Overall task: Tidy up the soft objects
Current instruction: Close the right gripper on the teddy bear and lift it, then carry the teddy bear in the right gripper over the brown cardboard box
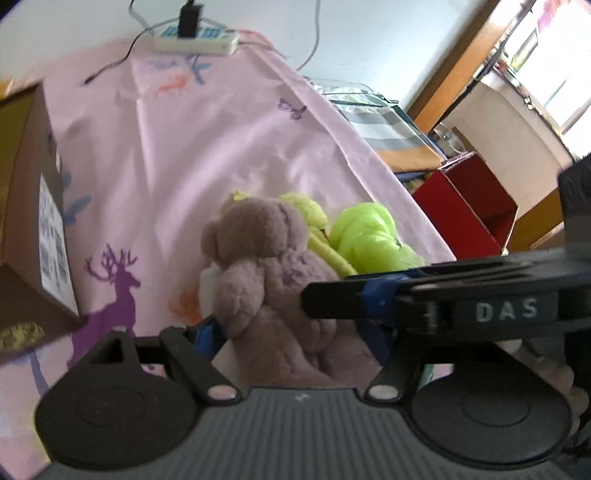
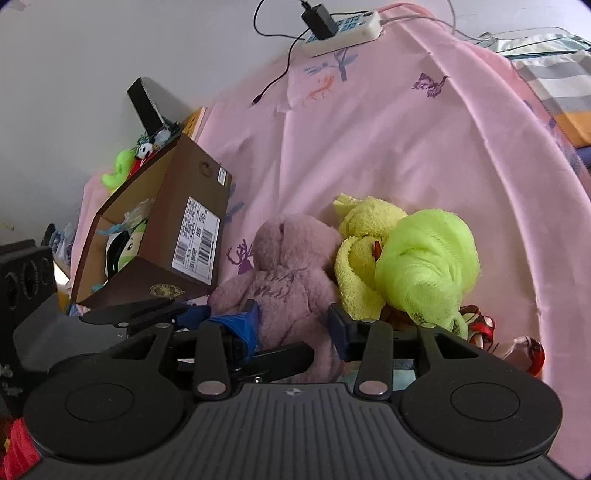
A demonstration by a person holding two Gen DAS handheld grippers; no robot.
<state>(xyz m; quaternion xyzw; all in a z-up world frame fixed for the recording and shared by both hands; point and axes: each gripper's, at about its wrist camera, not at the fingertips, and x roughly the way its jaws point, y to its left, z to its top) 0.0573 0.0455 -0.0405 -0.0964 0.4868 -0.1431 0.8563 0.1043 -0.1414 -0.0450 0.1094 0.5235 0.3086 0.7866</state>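
Observation:
A purple-grey teddy bear (image 1: 269,266) lies on the pink bed sheet (image 1: 207,140), and both grippers are around it. My left gripper (image 1: 291,336) has its blue pads against the bear's arm and leg, and it is shut on the bear. One finger (image 1: 332,302) of my right gripper crosses in from the right, against the bear's back. In the right wrist view the bear's (image 2: 284,273) lower body fills the gap of my right gripper (image 2: 293,321), whose jaws stand apart. A yellow towel toy (image 2: 362,236) and a neon-green cloth (image 2: 424,258) lie against the bear's right side.
An open brown cardboard box (image 2: 192,206) holding soft toys stands left of the bear. A white power strip (image 2: 343,29) with cables lies at the far end of the sheet. A red-and-white item (image 2: 480,325) lies near the green cloth. A red box (image 1: 465,206) stands beyond the bed's right edge.

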